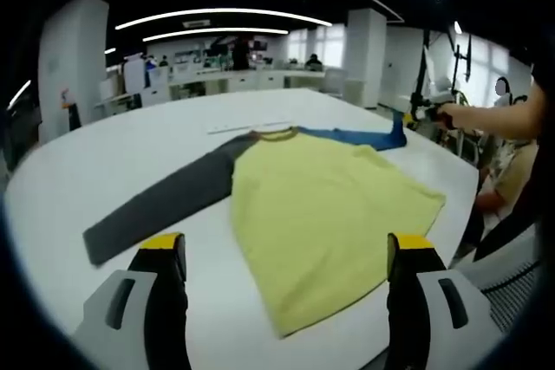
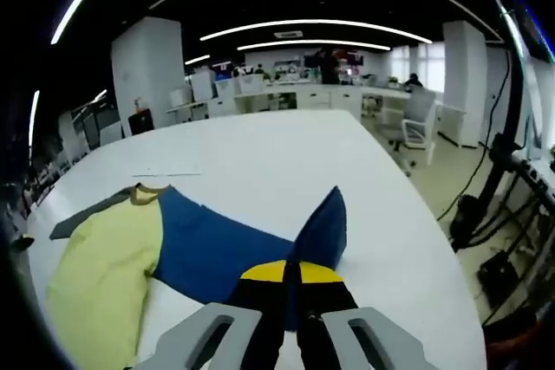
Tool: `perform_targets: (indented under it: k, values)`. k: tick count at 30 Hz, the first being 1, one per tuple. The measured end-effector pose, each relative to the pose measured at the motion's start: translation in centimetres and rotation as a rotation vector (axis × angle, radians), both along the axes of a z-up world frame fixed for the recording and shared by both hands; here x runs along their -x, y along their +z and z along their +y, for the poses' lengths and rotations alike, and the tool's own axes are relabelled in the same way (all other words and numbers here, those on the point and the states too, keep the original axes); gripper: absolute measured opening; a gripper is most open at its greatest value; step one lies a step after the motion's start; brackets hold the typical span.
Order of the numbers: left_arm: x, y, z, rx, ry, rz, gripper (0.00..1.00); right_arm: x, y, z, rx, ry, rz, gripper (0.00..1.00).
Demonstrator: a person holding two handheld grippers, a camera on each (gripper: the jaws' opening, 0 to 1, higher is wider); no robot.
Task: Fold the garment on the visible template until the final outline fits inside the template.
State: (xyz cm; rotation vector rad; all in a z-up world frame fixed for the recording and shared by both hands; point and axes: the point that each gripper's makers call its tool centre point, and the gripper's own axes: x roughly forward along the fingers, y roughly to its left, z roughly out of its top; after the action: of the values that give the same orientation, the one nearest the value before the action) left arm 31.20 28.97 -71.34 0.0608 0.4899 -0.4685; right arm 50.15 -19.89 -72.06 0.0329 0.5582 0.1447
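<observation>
Pinching the blue sleeve (image 2: 323,230) at lower centre of the right gripper view, the right gripper (image 2: 291,276) has its jaws closed on the lifted cuff. Left gripper (image 1: 286,253): jaws spread wide, empty, at the bottom of the left gripper view. Garment: yellow raglan shirt (image 1: 321,205), grey sleeve (image 1: 165,201) stretched toward lower left, flat on the white tabletop (image 1: 130,149).
</observation>
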Motion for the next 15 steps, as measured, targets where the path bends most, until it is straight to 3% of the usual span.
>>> perform_targets:
  k: [15]
  values:
    - [0.0,0.1,-0.1,-0.005,-0.011,-0.009,0.94,-1.7,1.0,5.6,-0.064,0.097,-0.038,0.0]
